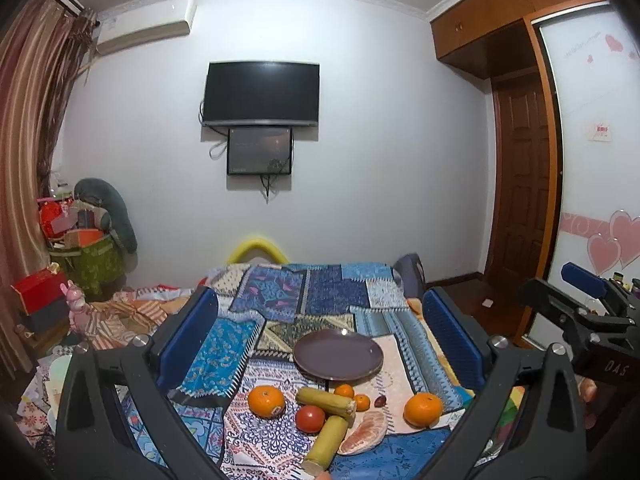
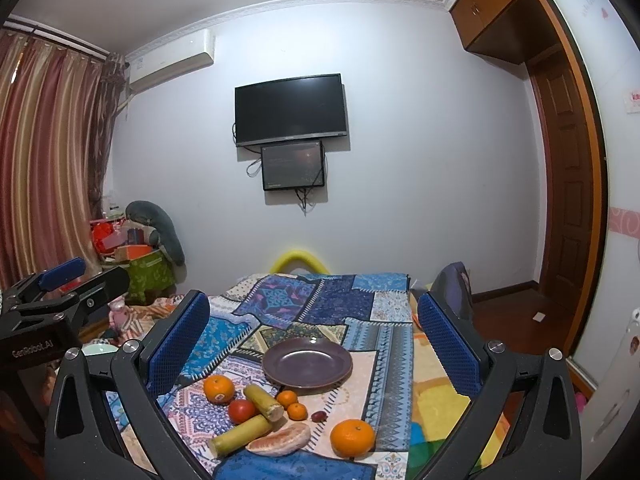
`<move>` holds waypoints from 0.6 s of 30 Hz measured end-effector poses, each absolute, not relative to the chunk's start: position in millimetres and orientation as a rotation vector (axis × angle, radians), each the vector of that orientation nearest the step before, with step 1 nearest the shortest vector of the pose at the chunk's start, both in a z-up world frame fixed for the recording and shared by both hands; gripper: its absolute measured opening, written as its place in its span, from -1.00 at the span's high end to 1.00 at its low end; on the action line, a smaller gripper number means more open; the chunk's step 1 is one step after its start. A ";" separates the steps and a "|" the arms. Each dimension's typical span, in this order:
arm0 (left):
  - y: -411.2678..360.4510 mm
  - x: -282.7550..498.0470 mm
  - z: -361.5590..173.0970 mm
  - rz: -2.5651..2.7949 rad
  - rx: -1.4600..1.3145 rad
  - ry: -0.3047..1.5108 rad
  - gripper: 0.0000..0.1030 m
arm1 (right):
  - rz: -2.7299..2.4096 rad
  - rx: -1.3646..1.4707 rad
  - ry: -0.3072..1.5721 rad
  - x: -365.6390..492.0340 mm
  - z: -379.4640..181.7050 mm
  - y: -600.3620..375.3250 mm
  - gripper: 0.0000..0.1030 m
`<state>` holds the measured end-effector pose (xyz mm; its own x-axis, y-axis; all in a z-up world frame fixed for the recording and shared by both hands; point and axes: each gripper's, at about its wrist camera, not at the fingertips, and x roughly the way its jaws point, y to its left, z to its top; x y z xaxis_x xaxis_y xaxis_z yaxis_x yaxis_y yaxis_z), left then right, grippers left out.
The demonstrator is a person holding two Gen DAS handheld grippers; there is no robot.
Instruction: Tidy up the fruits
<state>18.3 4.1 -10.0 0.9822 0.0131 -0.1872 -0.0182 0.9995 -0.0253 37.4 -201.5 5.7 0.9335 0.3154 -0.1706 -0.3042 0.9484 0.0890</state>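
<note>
Left gripper [image 1: 320, 328] and right gripper [image 2: 314, 332] both hang spread wide, blue ribbed pads gripping nothing — the fruit lies below on the patchwork cloth [image 1: 280, 296]. Glossy oranges [image 1: 266, 401], a smooth red tomato [image 1: 310, 418], two sugarcane sticks [image 1: 326, 402] and a peeled pomelo wedge [image 1: 364, 434] cluster just before the round purple plate [image 1: 338, 354].

Both views are evenly lit by soft indoor light from overhead; the white wall around the television [image 1: 261, 94] [image 2: 291, 109] is bright. Small glare spots mark the plate [image 1: 338, 356] [image 2: 307, 362] rim below the television. Shadows beside the plate are faint. Focus is sharp centrally. Fisheye distortion bends the wardrobe [image 1: 516, 136] [image 2: 560, 152] right of the television; corners are vignetted black.
</note>
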 end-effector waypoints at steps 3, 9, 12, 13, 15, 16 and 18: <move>7.5 31.4 -21.0 0.010 -0.033 0.235 -1.00 | 0.309 0.074 0.206 45.9 -2.3 -204.8 -1.00; 12.8 61.0 -48.1 0.038 -0.001 0.334 -1.00 | 0.297 0.065 0.302 73.5 -26.4 -209.8 -1.00; 15.9 76.5 -62.3 0.038 0.005 0.388 -0.81 | 0.283 0.036 0.374 91.6 -44.1 -211.0 -1.00; 17.8 82.5 -67.8 0.035 0.003 0.413 -0.77 | 0.279 0.033 0.388 94.5 -47.3 -212.8 -1.00; 21.5 93.8 -79.6 0.026 -0.006 0.460 -0.69 | 0.275 0.027 0.444 106.3 -61.9 -217.4 -1.00; 24.1 101.3 -87.4 0.015 -0.013 0.494 -0.67 | 0.276 0.028 0.462 108.2 -64.3 -218.7 -1.00; 27.4 112.0 -99.0 0.000 -0.018 0.546 -0.65 | 0.278 0.034 0.521 116.4 -76.3 -223.6 -1.00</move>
<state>112.0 27.4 -99.0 0.8546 -0.0048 -0.5193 -0.0047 0.9998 -0.0171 116.4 -223.6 -76.3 0.8307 0.2710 -0.4864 -0.2540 0.9618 0.1021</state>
